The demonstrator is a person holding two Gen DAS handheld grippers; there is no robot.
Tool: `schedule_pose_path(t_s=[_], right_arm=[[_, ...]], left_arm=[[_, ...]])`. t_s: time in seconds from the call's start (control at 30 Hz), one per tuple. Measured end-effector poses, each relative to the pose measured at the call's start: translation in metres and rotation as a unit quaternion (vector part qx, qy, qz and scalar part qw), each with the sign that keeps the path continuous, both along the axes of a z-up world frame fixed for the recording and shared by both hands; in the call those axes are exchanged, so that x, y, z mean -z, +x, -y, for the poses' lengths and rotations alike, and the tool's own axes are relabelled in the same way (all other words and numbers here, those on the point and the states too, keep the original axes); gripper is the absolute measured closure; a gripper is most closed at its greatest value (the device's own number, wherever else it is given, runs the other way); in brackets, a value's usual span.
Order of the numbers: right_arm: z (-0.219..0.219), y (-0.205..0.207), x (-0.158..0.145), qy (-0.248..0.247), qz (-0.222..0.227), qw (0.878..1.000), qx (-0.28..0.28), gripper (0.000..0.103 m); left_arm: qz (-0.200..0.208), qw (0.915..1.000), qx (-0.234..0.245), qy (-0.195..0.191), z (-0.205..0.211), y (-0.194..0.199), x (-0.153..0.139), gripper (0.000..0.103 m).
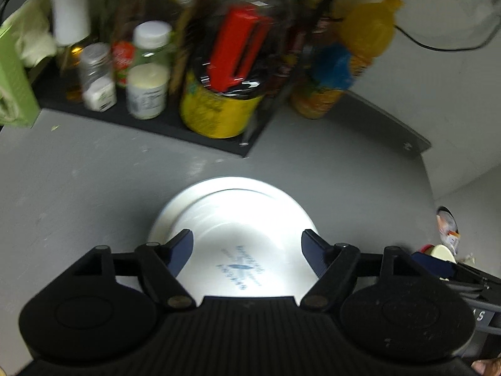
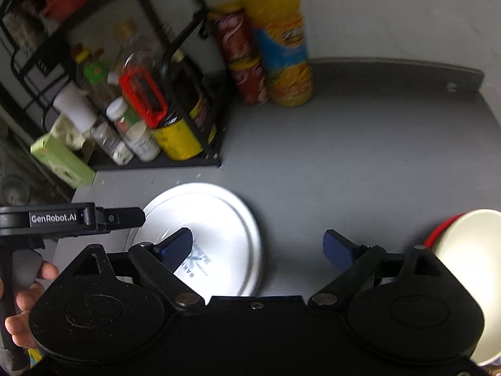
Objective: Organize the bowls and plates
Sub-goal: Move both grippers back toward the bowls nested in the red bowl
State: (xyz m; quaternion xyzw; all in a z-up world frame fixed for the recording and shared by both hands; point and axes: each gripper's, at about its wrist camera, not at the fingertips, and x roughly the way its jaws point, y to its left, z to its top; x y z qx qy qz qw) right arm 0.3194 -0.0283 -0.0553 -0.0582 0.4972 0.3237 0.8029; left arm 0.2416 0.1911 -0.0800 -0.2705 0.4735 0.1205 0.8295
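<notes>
Your left gripper [image 1: 247, 244] is spread wide, nothing between its blue fingers [image 1: 181, 250], and it hangs right over the white plate [image 1: 219, 206] on the grey table [image 1: 78, 172]. In the left wrist view that plate fills the gap between the fingers, blue print showing on its face, and there looks to be a second rim ring inside the outer one, though the glare makes it hard to say whether that is one plate or two stacked. Your right gripper [image 2: 258, 247] is released too, jaws apart and empty; its left finger [image 2: 175, 247] sits over the near edge of the plate [image 2: 219, 219], its right finger [image 2: 336, 249] over bare table [image 2: 344, 172]. Off to your right, a white bowl [image 2: 466, 257] tips on its side at the frame edge, with a red rim [image 2: 444, 228] peeking out just behind it. Your left hand [image 2: 25, 300] shows at the far left of the right wrist view, wrapped on the left tool's handle. Behind the plate, a black rack [image 2: 191, 94] holds jars and bottles, including a yellow tin with a red handle [image 1: 219, 106]. A big orange juice bottle [image 2: 281, 40] and stacked red cans [image 2: 241, 56] stand against the wall beside it, well apart from the plate.
</notes>
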Motion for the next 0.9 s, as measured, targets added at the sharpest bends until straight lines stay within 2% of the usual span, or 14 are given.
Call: schedule_pose_path(t_s=[0.47,0.9], right_arm=[[0.088,0.021,-0.04,0.026,0.028,0.997,0.068,0.005],[0.185,0.051,-0.05,0.034,0.029,0.988,0.146,0.005]], left_arm=[[0.029,0.9959,0.086,0.005,0.085,0.052,-0.042,0.029],[0.015,0.9873,0.158,-0.004,0.181,0.1,-0.041,0.028]])
